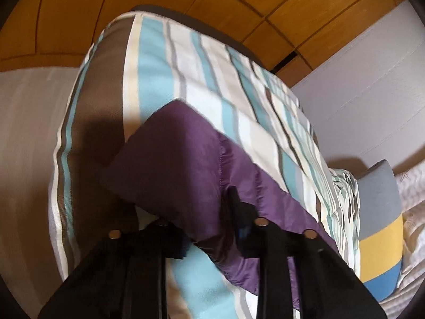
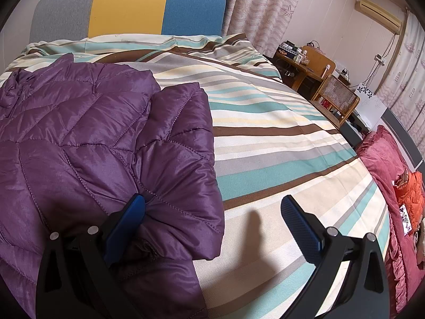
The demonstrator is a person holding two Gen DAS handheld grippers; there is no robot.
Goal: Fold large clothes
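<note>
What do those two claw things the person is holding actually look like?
Both are matte black plastic tongs. The right gripper has two angular black fingers faced with textured blue pads, with round silver pins at the joints. The left gripper looks the same: black arms, silver pins, a glimpse of blue. No cables or sleeves show.

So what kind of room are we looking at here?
Most likely a bedroom in a home: a bed with a striped cover, a padded headboard behind it, curtains at the window, and a purple quilted jacket spread out for folding.

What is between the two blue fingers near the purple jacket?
In the right wrist view, the purple jacket's folded edge and bare striped bedspread lie between the open right gripper's fingers.
</note>
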